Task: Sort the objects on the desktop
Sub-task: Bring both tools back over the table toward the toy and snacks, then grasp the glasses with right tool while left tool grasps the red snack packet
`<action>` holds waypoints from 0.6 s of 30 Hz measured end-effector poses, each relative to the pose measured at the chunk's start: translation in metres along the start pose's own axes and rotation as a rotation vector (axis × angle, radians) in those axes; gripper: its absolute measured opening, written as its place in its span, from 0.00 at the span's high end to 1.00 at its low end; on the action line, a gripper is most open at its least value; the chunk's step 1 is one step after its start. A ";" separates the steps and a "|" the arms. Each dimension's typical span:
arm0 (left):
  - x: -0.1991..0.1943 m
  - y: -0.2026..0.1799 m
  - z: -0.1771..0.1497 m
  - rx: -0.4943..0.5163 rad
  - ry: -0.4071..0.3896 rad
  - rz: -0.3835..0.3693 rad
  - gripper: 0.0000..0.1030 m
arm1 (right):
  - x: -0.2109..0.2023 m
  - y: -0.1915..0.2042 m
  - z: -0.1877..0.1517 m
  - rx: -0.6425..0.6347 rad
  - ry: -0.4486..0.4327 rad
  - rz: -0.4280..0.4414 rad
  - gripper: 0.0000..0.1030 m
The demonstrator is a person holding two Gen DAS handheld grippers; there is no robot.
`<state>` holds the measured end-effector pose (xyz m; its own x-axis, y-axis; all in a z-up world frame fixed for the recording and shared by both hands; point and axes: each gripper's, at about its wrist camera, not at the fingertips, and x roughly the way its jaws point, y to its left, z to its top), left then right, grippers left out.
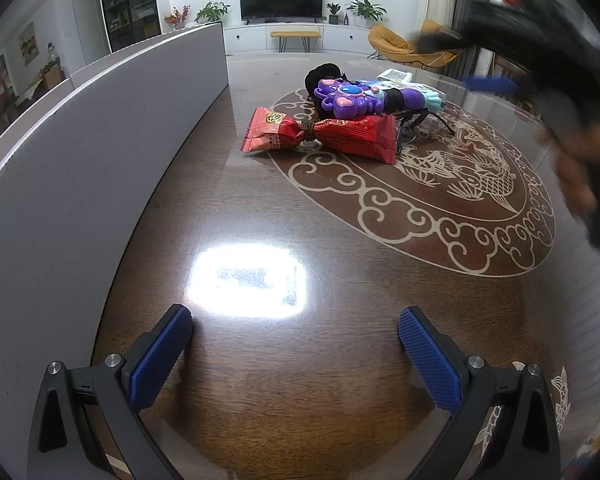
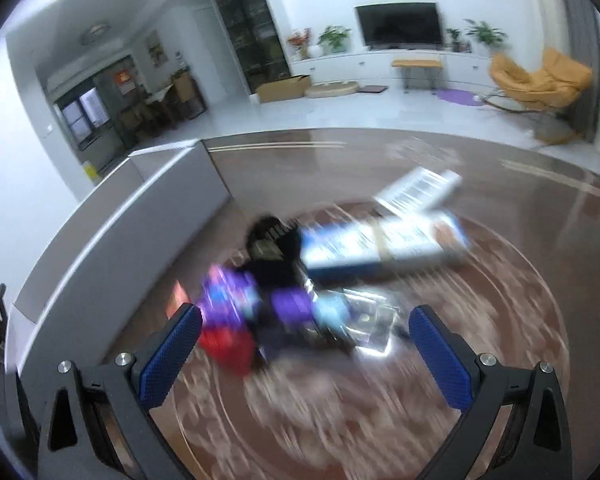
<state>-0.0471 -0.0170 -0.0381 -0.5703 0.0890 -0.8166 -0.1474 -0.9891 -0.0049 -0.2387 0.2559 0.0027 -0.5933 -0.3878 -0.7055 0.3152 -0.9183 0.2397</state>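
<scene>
Two hand-held grippers are mine: the left hand-held gripper [image 1: 295, 334] hovers low over the dark wooden bench [image 1: 284, 380], blue pads spread wide with nothing between them. Ahead lies a heap: two red snack packets [image 1: 320, 136] tied together, a purple toy [image 1: 360, 98] resting on them, a black item [image 1: 324, 74] behind, and a white box [image 1: 394, 77] at the far side. A grey box wall [image 1: 80, 152] runs along my left. My right hand-held gripper [image 2: 305, 338], seen blurred, is also wide open and empty above the heap, near a blue-and-white box [image 2: 384, 246].
</scene>
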 end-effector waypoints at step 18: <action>0.000 0.000 0.000 0.000 -0.001 0.000 0.00 | -0.005 0.019 -0.024 -0.127 0.219 0.364 0.01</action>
<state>-0.0475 -0.0169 -0.0381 -0.5709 0.0891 -0.8162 -0.1474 -0.9891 -0.0049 -0.2120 0.2424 -0.0048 -0.2605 -0.6454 -0.7181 0.5709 -0.7028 0.4245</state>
